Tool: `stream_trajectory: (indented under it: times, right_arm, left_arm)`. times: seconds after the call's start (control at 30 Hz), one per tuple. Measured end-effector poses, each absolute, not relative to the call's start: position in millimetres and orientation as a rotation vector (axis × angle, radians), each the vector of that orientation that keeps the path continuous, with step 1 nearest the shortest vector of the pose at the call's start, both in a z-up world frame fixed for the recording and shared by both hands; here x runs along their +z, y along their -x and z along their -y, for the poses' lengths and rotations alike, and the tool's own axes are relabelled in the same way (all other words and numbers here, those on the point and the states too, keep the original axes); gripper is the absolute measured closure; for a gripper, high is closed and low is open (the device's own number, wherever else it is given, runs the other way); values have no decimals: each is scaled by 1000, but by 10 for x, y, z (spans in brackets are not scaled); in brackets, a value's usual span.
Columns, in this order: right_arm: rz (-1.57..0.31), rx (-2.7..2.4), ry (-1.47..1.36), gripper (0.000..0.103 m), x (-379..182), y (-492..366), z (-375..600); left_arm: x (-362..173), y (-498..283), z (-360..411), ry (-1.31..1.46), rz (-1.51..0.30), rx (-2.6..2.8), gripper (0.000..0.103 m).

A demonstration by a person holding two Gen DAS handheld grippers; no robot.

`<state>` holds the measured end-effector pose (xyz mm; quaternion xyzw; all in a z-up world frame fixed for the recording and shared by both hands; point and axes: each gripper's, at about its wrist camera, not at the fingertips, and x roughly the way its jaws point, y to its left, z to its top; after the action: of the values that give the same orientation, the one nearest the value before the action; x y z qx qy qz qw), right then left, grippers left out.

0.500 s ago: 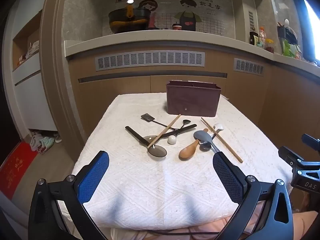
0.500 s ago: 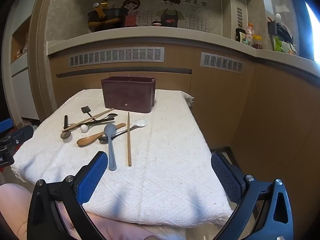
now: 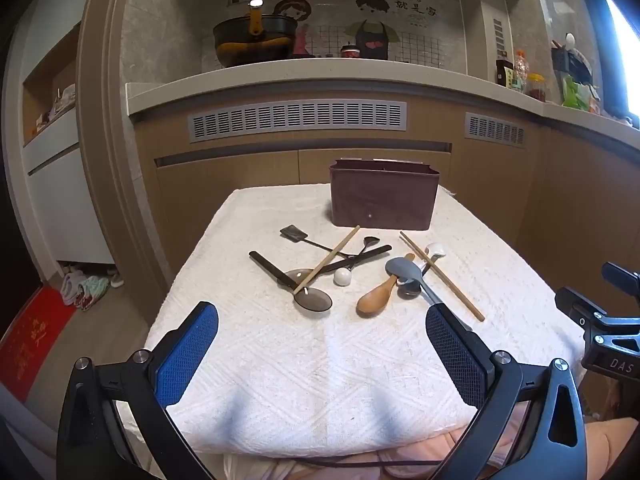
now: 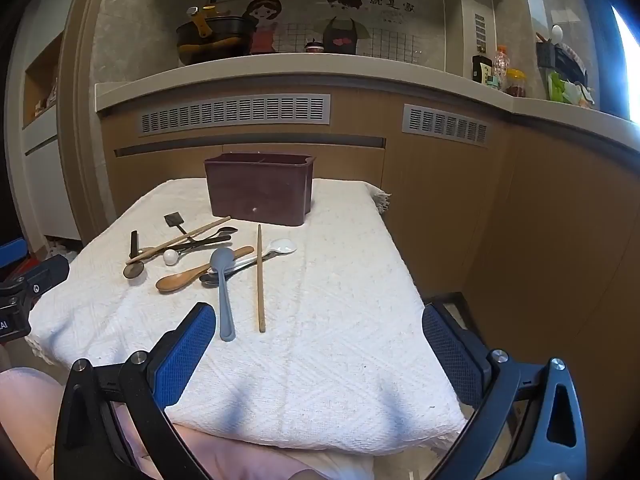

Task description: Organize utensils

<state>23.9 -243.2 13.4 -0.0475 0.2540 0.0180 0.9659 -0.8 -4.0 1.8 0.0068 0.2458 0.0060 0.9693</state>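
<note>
A dark red utensil holder (image 3: 383, 194) (image 4: 259, 188) with two compartments stands at the far end of a white towel-covered table (image 3: 320, 360). In front of it lies a pile of utensils: a wooden spoon (image 3: 378, 296) (image 4: 188, 278), a grey spoon (image 3: 408, 270) (image 4: 224, 292), two chopsticks (image 3: 442, 276) (image 3: 326, 260), a white spoon (image 4: 280, 248), dark spoons (image 3: 312, 300) and a small black spatula (image 3: 294, 234). My left gripper (image 3: 322, 356) is open and empty near the table's front edge. My right gripper (image 4: 318, 356) is open and empty, near the grey spoon's handle end.
A kitchen counter (image 3: 320, 76) with a pot (image 3: 252, 40), jars and bottles runs behind the table. Wooden cabinets stand close at the back and right. Cloths lie on the floor at the left (image 3: 88, 284). The right gripper's body shows at the right edge (image 3: 608, 328).
</note>
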Motion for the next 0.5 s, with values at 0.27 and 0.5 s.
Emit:
stream_trajectory:
  times: [0.27, 0.5]
  right_arm:
    - [-520, 32, 76, 0, 58, -263, 2529]
    - [-523, 24, 77, 0, 49, -277, 2517]
  left_arm:
    - [-15, 35, 63, -14, -496, 7, 0]
    - [-44, 27, 31, -17, -502, 8, 0]
